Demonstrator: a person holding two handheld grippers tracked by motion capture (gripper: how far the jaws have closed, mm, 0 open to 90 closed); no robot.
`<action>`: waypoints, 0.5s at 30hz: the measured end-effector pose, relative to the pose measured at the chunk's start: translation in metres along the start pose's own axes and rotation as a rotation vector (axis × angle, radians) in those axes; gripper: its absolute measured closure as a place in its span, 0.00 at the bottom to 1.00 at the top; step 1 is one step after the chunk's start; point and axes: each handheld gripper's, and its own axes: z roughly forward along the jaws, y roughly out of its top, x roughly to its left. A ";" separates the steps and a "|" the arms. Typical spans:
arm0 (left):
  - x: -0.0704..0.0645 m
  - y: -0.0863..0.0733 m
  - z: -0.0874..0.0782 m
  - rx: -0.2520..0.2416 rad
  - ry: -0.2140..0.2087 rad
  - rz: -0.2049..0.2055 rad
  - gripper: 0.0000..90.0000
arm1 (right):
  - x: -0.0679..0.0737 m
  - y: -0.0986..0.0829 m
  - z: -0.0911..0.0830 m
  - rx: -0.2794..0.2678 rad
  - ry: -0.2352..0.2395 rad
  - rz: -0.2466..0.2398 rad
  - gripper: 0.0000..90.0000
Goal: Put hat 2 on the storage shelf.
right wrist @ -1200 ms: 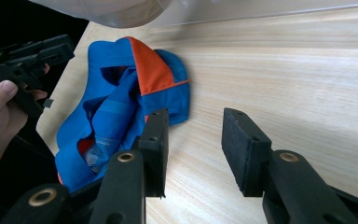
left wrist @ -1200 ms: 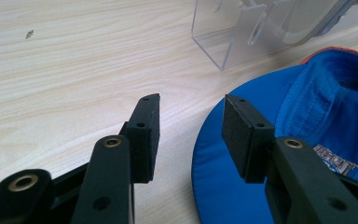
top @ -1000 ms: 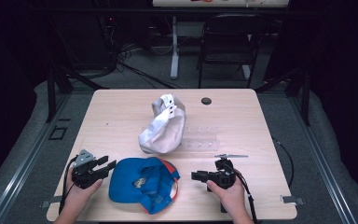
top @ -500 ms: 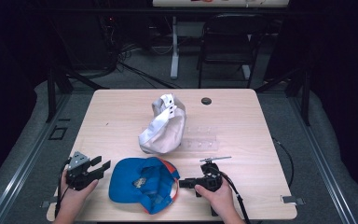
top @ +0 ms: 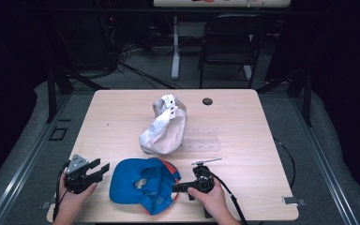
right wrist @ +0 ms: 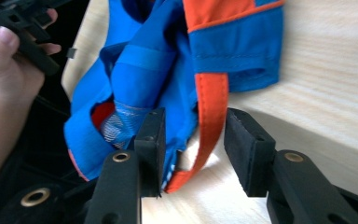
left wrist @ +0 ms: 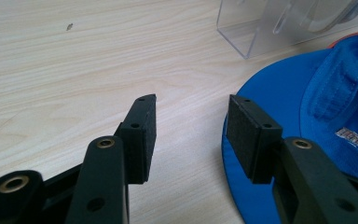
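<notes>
A blue cap (top: pixel 140 185) with orange trim lies upside down near the table's front edge. In the right gripper view its orange back strap (right wrist: pixel 209 107) runs between the open jaws of my right gripper (right wrist: pixel 193 119), which comes at the cap (right wrist: pixel 140 60) from the right (top: pixel 176 187). My left gripper (top: pixel 102 166) sits just left of the cap, open. In the left gripper view (left wrist: pixel 191 107) bare table lies between its jaws, and one jaw overlaps the edge of the blue brim (left wrist: pixel 298 88).
A white cap (top: pixel 164 126) leans on a clear acrylic stand (top: pixel 201 140) at mid-table; the stand (left wrist: pixel 270 23) also appears beyond the left jaws. A small black disc (top: pixel 207 101) lies at the back. A chair (top: pixel 229 42) stands beyond the table.
My right gripper has slid left along the table to the blue cap, and its jaws now straddle the orange strap. The left gripper has barely shifted.
</notes>
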 end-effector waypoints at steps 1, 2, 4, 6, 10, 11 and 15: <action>0.000 0.000 -0.001 0.001 0.001 0.002 0.59 | 0.000 0.001 -0.001 0.026 -0.018 -0.003 0.67; 0.000 0.000 -0.001 0.007 0.003 0.004 0.59 | -0.001 0.000 0.001 0.018 0.027 0.015 0.67; 0.001 0.000 -0.002 0.004 0.004 0.002 0.59 | -0.001 0.000 0.001 0.029 0.042 0.022 0.70; 0.001 0.000 -0.002 0.004 0.004 0.004 0.59 | -0.001 0.001 0.001 0.028 0.060 0.030 0.73; 0.000 0.000 -0.001 0.005 0.002 0.004 0.60 | 0.001 0.001 -0.003 0.014 0.080 0.041 0.79; 0.000 0.000 -0.001 0.005 0.002 0.005 0.60 | 0.001 0.001 -0.003 0.005 0.088 0.046 0.80; 0.000 0.000 -0.002 0.003 0.001 0.005 0.60 | 0.003 0.002 -0.008 0.002 0.098 0.042 0.85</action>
